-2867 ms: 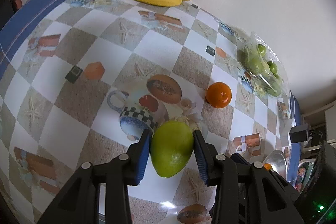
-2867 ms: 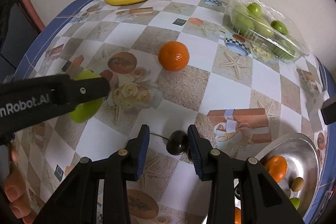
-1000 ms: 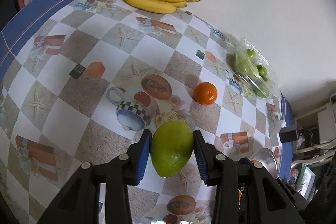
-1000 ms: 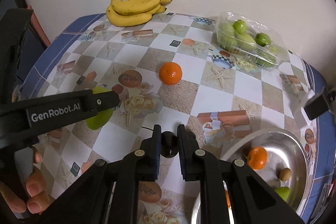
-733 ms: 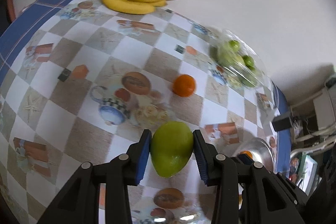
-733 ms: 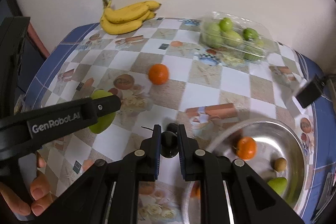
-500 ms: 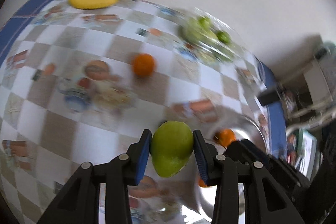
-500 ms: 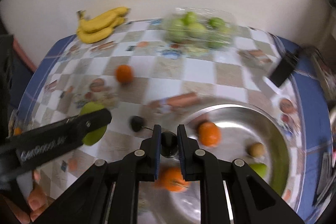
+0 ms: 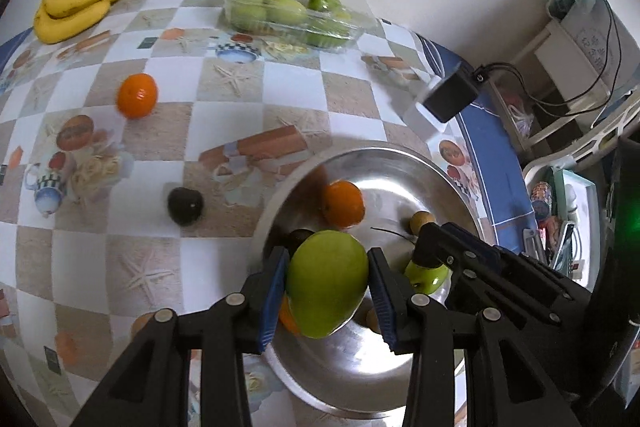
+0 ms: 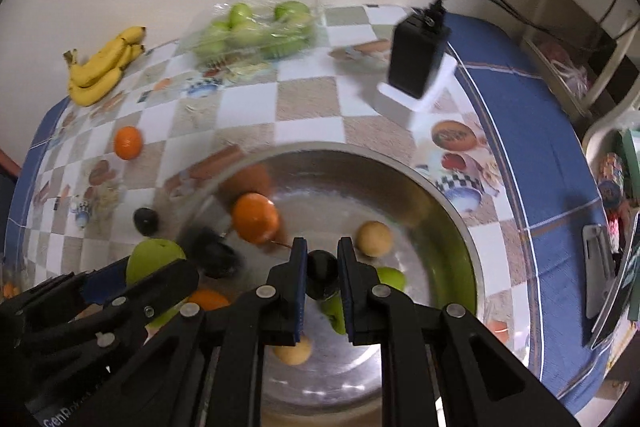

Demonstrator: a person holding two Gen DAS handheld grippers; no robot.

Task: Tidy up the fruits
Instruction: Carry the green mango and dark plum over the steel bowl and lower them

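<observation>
My left gripper [image 9: 328, 289] is shut on a green mango [image 9: 327, 281] and holds it above the near left part of the steel bowl [image 9: 400, 157]. My right gripper [image 10: 322, 275] is shut on a small dark fruit [image 10: 322, 273] above the middle of the bowl [image 10: 460, 219]. In the bowl lie an orange [image 10: 255, 218], a tan round fruit [image 10: 374, 238], a green fruit [image 10: 390, 277] and others partly hidden by the grippers. On the table lie a loose orange [image 9: 137, 95] and another dark fruit [image 9: 185, 206].
A banana bunch [image 9: 82, 1] and a clear tray of green fruits [image 9: 294, 11] sit at the table's far side by the wall. A black box on a white stand [image 10: 418, 63] stands just beyond the bowl. The table's blue edge [image 10: 560, 163] drops off at the right.
Both grippers have swung right from the open table to over the steel bowl, each still holding its fruit. The second dark fruit stayed on the table.
</observation>
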